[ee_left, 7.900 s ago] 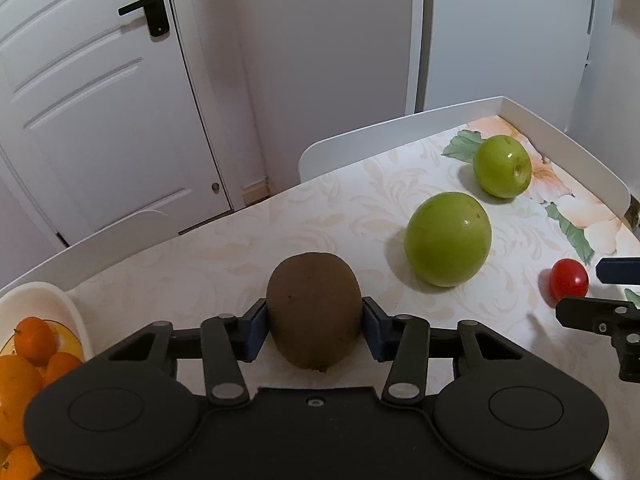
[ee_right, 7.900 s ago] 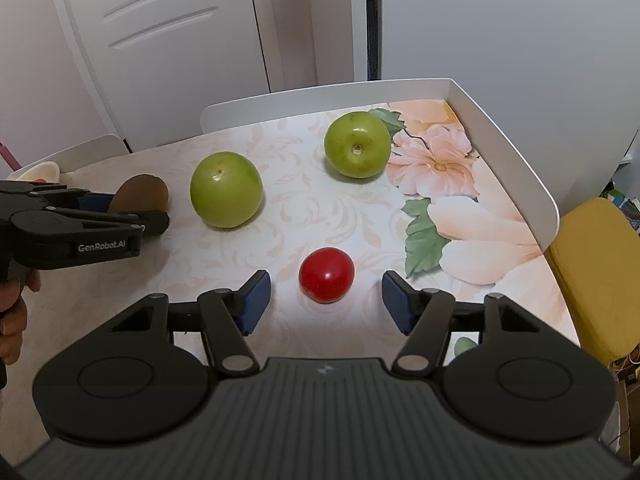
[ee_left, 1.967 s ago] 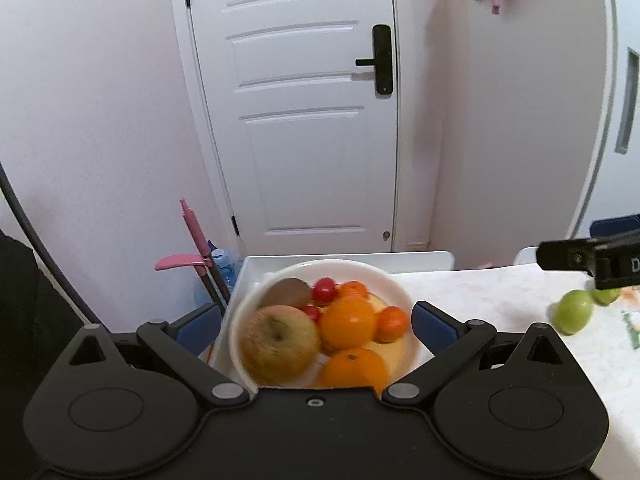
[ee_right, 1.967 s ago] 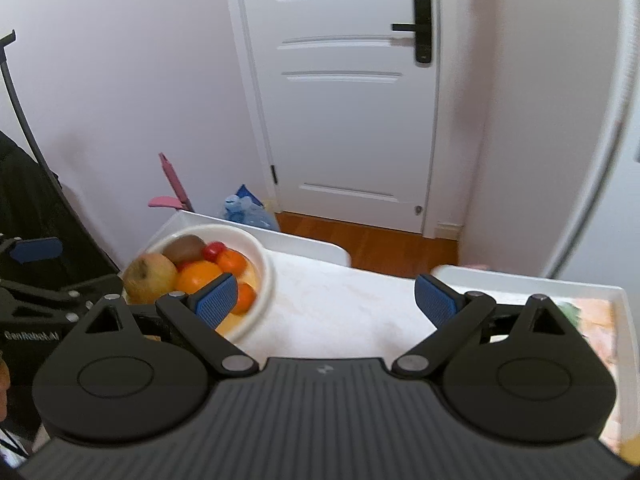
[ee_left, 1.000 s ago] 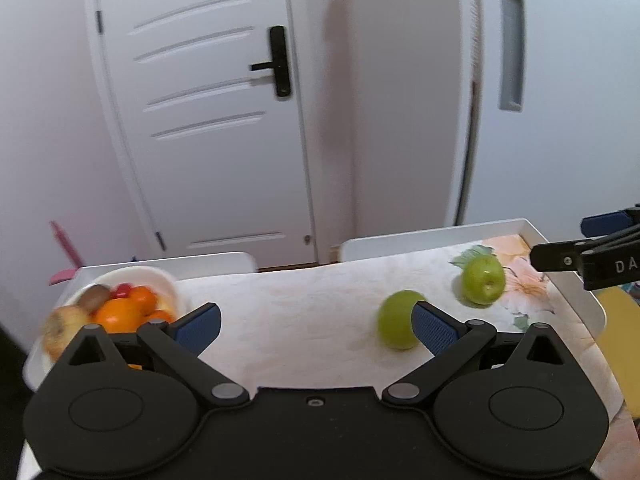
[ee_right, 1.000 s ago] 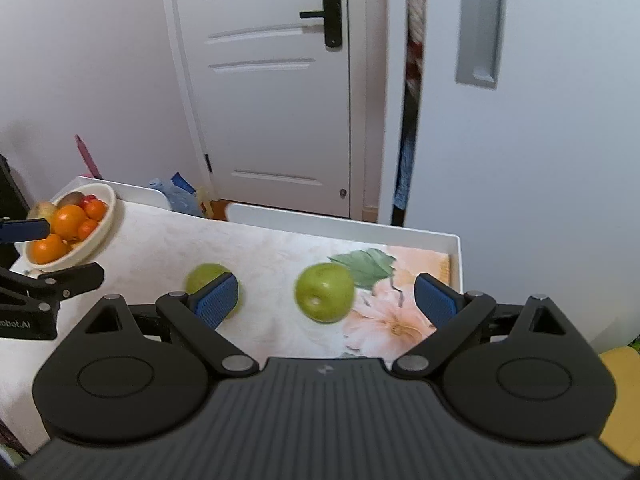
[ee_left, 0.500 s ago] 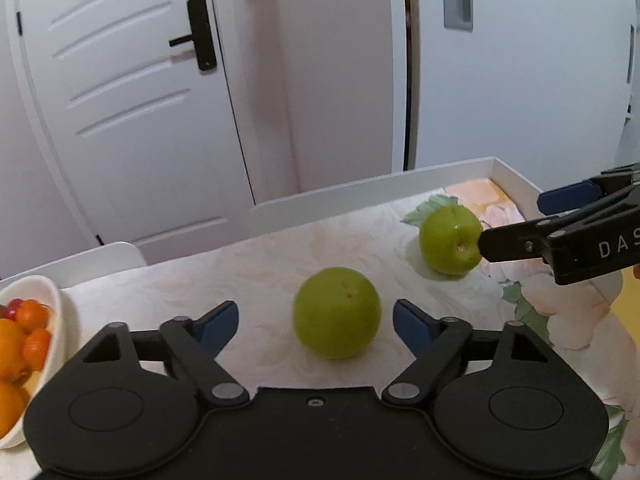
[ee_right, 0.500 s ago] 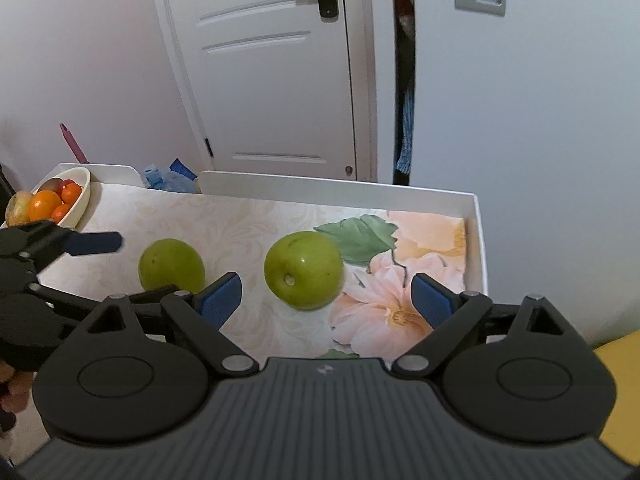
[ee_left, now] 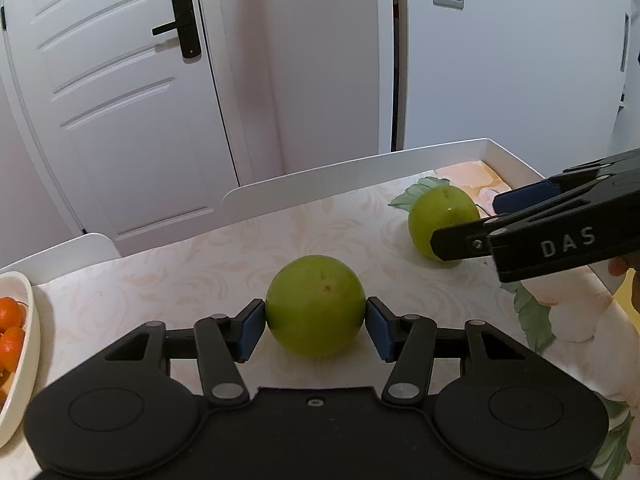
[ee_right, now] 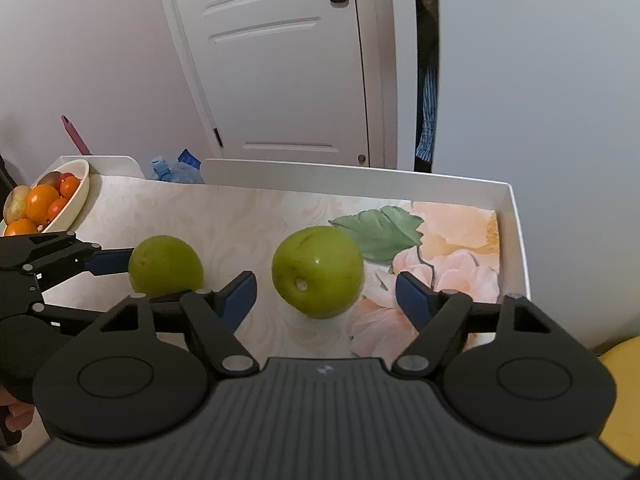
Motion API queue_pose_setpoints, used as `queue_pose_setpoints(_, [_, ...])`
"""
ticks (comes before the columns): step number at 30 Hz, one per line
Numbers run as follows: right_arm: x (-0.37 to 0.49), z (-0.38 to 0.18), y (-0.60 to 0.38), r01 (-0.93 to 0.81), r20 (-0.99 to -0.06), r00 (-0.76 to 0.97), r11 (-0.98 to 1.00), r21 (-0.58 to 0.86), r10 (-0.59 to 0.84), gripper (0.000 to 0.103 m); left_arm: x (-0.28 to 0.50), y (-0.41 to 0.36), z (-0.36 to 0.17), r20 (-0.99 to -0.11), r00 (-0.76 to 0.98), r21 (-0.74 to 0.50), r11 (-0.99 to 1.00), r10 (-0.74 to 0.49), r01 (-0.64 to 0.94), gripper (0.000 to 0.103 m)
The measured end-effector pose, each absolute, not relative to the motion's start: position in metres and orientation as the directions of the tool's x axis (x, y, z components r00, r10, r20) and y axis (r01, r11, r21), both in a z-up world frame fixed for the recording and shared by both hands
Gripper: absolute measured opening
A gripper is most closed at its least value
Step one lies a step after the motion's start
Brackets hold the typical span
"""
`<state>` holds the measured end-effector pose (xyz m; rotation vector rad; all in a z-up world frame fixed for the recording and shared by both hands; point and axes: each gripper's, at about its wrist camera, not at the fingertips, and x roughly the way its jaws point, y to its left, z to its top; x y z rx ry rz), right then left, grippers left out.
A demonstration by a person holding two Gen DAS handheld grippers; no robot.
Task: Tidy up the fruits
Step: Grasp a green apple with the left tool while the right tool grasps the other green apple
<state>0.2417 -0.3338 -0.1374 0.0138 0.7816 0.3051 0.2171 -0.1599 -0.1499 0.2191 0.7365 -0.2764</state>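
Note:
Two green apples lie on the floral table. In the left wrist view my left gripper has its blue pads against both sides of the nearer green apple, which still rests on the table. The second green apple lies to the right with the right gripper reaching around it. In the right wrist view my right gripper is open, its pads a little apart from either side of that apple. The left-held apple shows to the left there.
A cream fruit bowl with oranges, a kiwi and a tomato stands at the table's left end; its rim shows in the left wrist view. The table has a raised white rim. A white door stands behind.
Both grippers swung from the bowl over to the apples. The left gripper's jaws closed in onto the nearer apple. The right gripper moved forward and now straddles the other apple.

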Motion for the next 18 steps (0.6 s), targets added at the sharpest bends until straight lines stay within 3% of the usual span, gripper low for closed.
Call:
queue_pose_setpoints(5, [0.246, -0.14, -0.329, -0.276, -0.696, 0.662, 0.953, 0.121, 0.28, 0.082, 0.217, -0.158, -0.15, -0.689, 0.708, 0.101, 0.946, -0.157, 0.308, 0.059])
queue_pose_setpoints(13, [0.251, -0.141, -0.325, -0.274, -0.695, 0.666, 0.955, 0.111, 0.271, 0.079, 0.216, -0.155, -0.15, -0.69, 0.709, 0.1, 0.951, -0.145, 0.291, 0.059])
queue_pose_setpoints(15, [0.253, -0.142, -0.323, -0.277, -0.697, 0.664, 0.955, 0.107, 0.271, 0.071, 0.216, -0.153, -0.15, -0.69, 0.71, 0.1, 0.954, -0.14, 0.284, 0.059])
queue_pose_setpoints(18, [0.252, -0.142, -0.321, -0.278, -0.696, 0.669, 0.956, 0.092, 0.262, 0.07, 0.214, -0.15, -0.149, -0.688, 0.714, 0.095, 0.958, -0.133, 0.27, 0.059])
